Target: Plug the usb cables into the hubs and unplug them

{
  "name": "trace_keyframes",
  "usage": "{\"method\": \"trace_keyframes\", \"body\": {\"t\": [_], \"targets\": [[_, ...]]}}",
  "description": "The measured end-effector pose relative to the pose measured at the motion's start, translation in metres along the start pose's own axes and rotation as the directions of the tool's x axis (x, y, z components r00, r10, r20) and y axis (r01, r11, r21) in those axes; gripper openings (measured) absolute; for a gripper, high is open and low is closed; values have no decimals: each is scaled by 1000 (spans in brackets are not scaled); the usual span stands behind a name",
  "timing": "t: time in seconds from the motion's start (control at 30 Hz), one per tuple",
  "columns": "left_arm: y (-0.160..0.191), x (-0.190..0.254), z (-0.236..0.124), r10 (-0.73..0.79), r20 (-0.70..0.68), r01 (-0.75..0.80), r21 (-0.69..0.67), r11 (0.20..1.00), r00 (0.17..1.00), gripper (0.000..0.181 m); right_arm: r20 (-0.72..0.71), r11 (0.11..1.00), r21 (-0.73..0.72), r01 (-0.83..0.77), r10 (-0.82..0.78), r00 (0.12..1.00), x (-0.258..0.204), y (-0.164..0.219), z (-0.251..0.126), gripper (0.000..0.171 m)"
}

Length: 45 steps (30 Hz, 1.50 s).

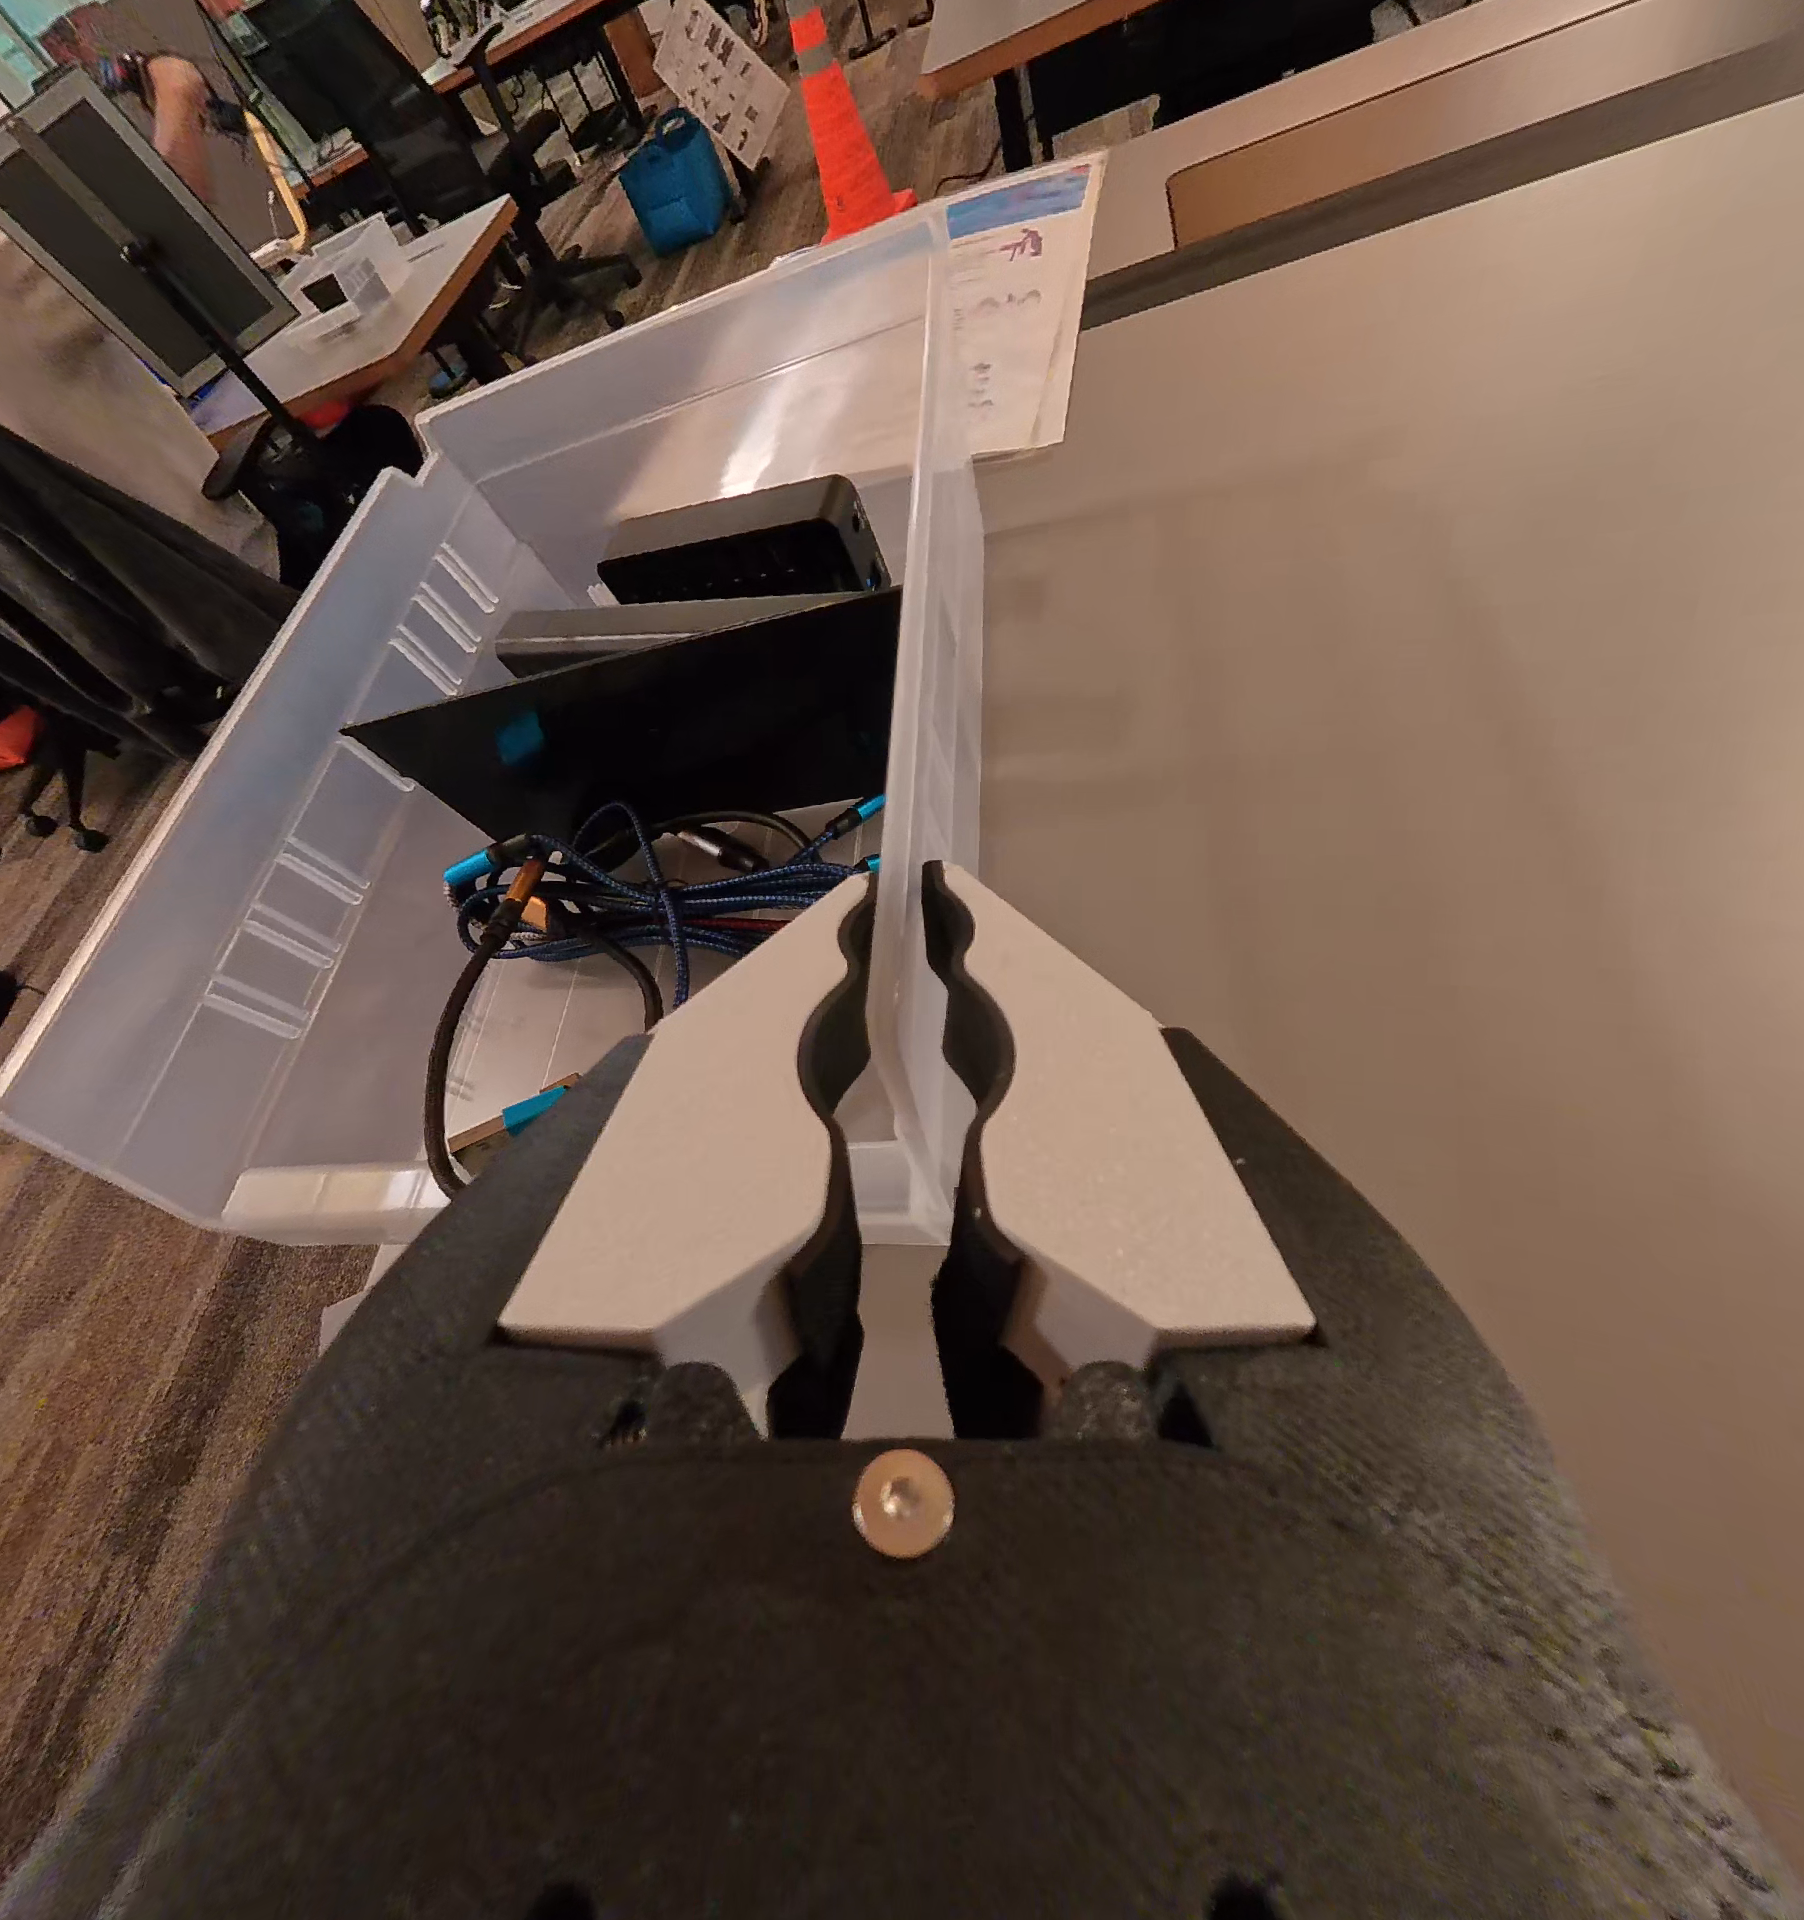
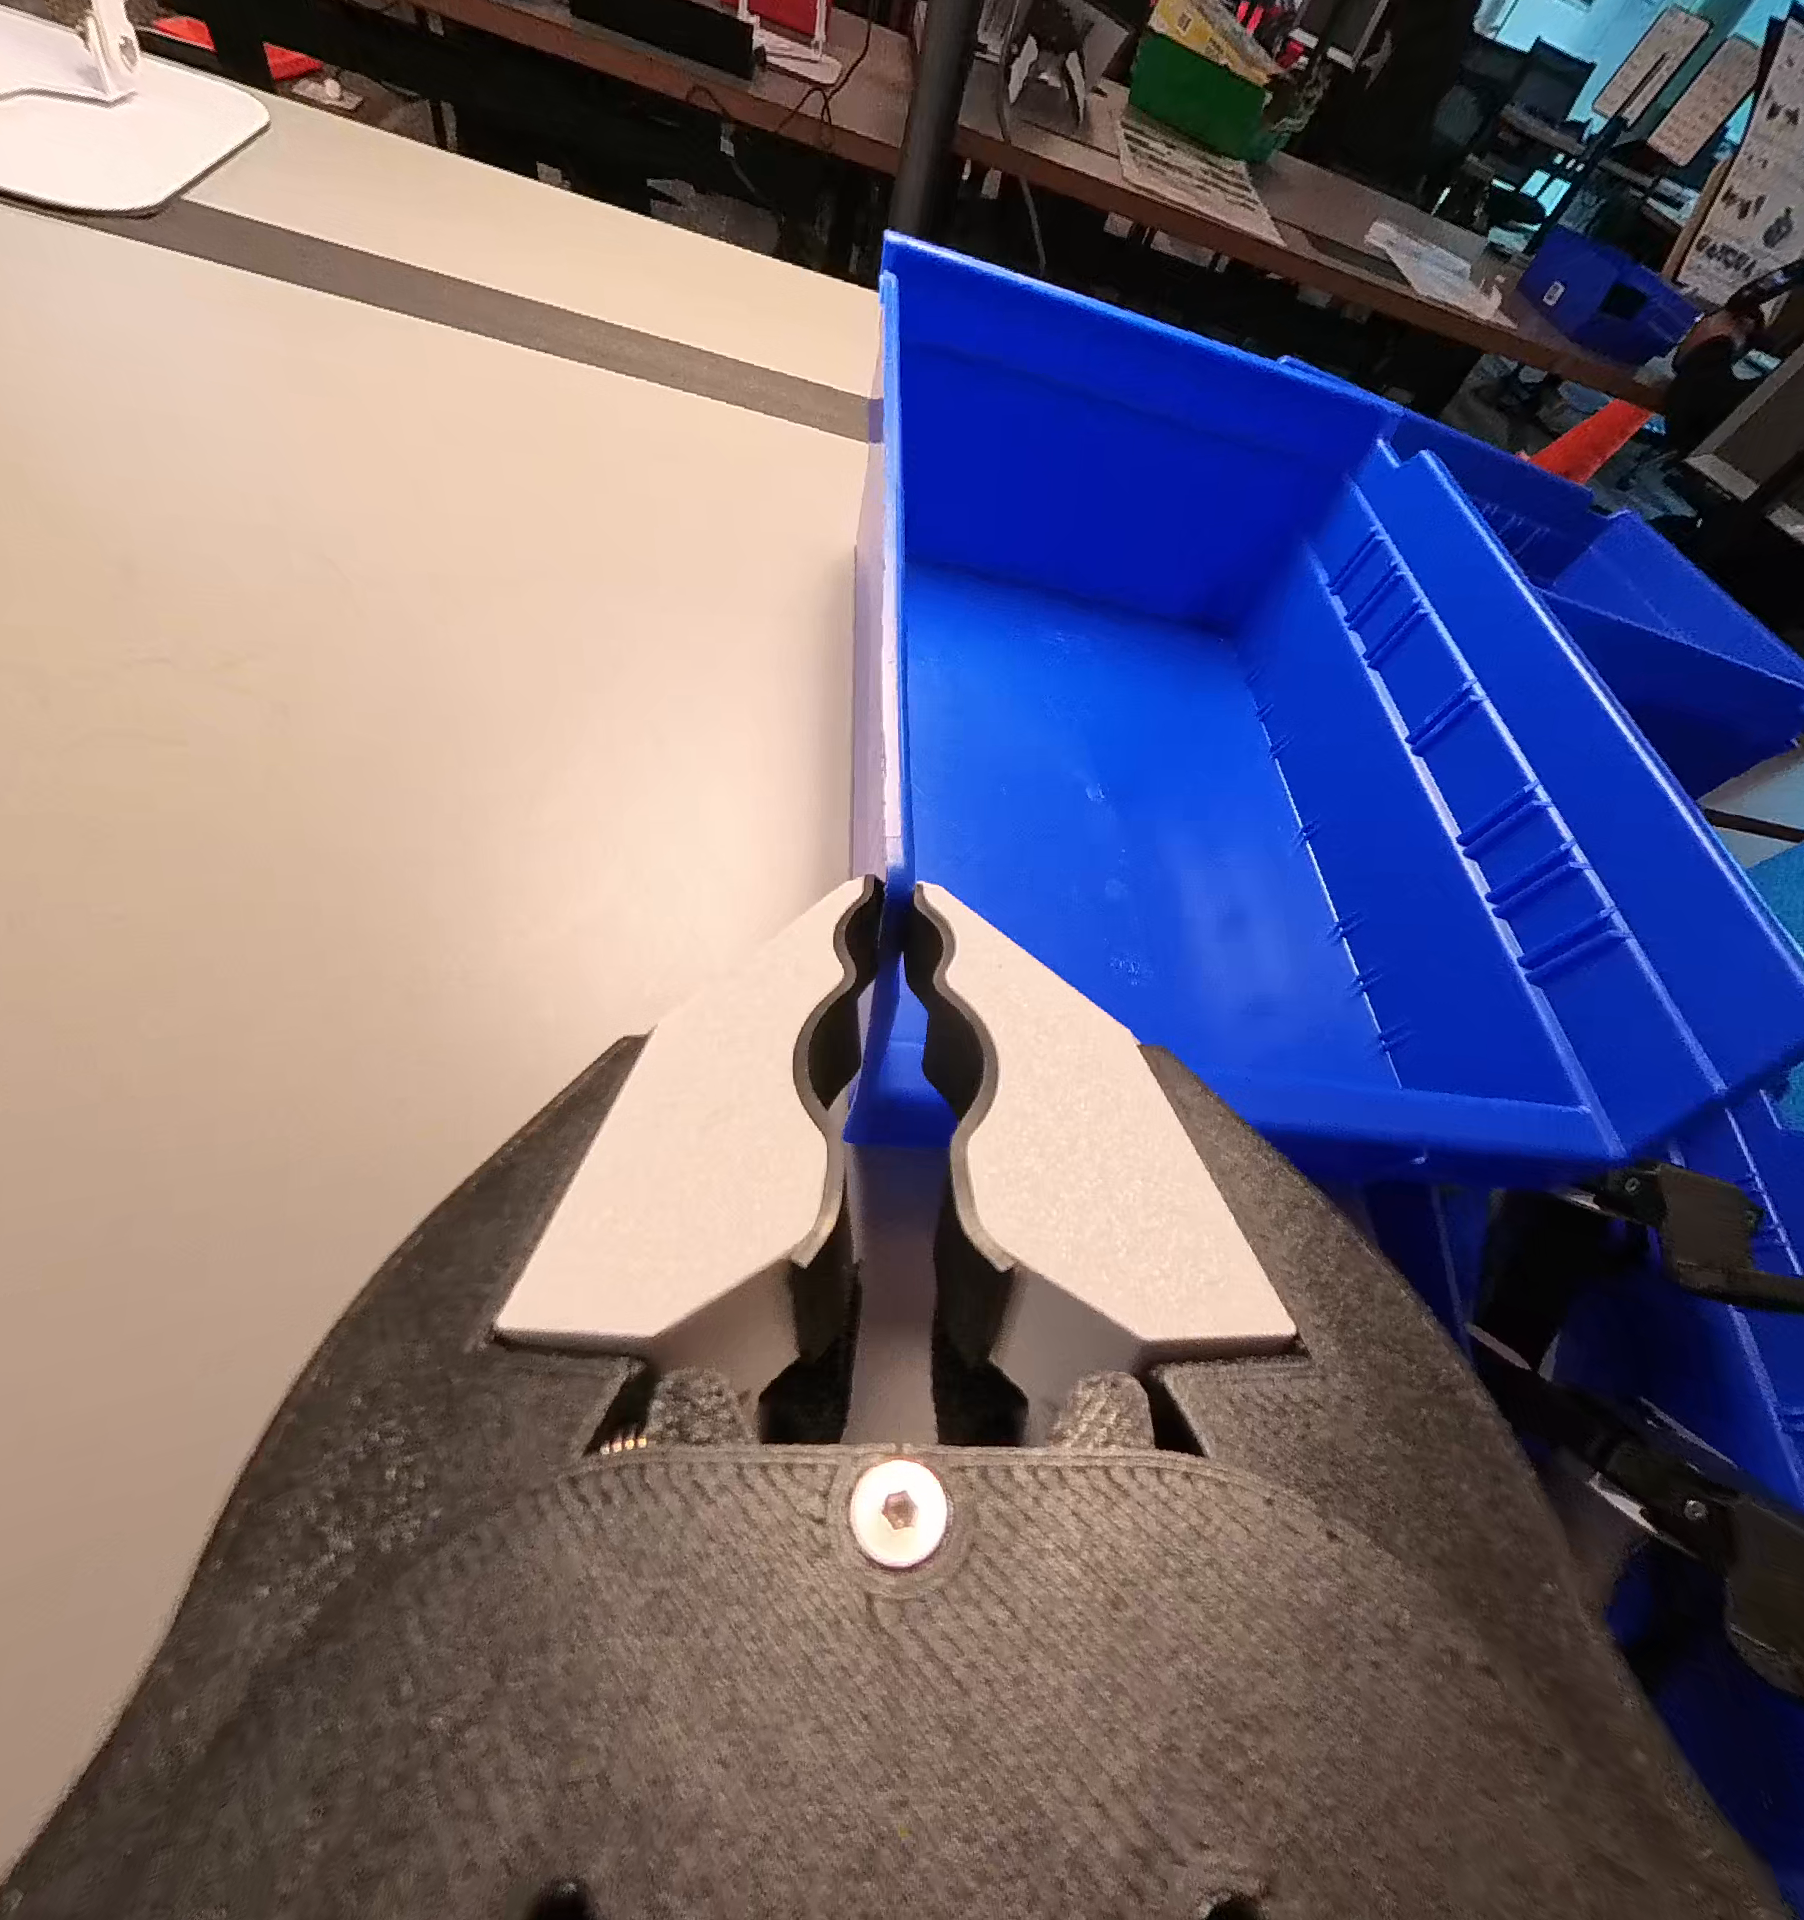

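Pale grey bench (image 1: 1449,935) carried clear plastic bin (image 1: 285,904) and empty blue plastic bin (image 2: 1137,810). Clear bin held black USB hubs (image 1: 732,556) and tangled braided USB cables (image 1: 607,914). Left hand-held gripper (image 1: 903,894) pinched clear bin wall; right hand-held gripper (image 2: 893,904) pinched blue bin wall. Risk: thin wall slipping from grip, bin tipping, cables spilling.

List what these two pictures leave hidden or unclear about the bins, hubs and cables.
- Left wrist view: the hubs in the clear bin overlap, so their ports and number are unclear.
- Left wrist view: the left gripper covers part of the cables.
- Right wrist view: the right gripper hides the blue bin near corner; the lower bins' contents are hidden beneath it.
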<state>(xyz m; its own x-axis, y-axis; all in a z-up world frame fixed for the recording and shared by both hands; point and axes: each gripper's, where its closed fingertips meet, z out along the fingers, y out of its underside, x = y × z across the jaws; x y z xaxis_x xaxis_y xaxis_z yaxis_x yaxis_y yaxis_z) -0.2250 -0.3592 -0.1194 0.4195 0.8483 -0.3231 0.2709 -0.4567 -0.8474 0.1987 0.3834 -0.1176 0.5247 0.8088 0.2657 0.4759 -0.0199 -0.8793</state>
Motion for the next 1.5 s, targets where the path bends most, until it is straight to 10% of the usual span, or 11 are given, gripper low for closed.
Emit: {"method": "trace_keyframes", "body": {"t": [0.33,0.5,0.8,1.03,1.2,1.5], "targets": [[-23,13,-47,6,-213,5,53,999,977,46,50,1000,-27,9,-8,999,4,5,-64,30],[-50,7,-61,-36,-286,55,59,997,958,50,339,996,-35,82,-65,938,-74,6,-80,29],[-71,-30,-6,-112,-281,101,-55,993,953,50,635,960,-83,268,-157,756,-206,35,-26,30],[-71,-46,56,164,-336,-224,-149,963,928,50,693,958,-111,263,-115,712,-212,35,-17,31],[-61,-65,111,504,-391,-610,-218,762,770,48,709,958,-106,268,-116,696,-213,36,-19,32],[-13,-70,154,616,-694,-927,-293,232,373,48,725,960,-117,254,-92,683,-213,35,-19,31]]}}
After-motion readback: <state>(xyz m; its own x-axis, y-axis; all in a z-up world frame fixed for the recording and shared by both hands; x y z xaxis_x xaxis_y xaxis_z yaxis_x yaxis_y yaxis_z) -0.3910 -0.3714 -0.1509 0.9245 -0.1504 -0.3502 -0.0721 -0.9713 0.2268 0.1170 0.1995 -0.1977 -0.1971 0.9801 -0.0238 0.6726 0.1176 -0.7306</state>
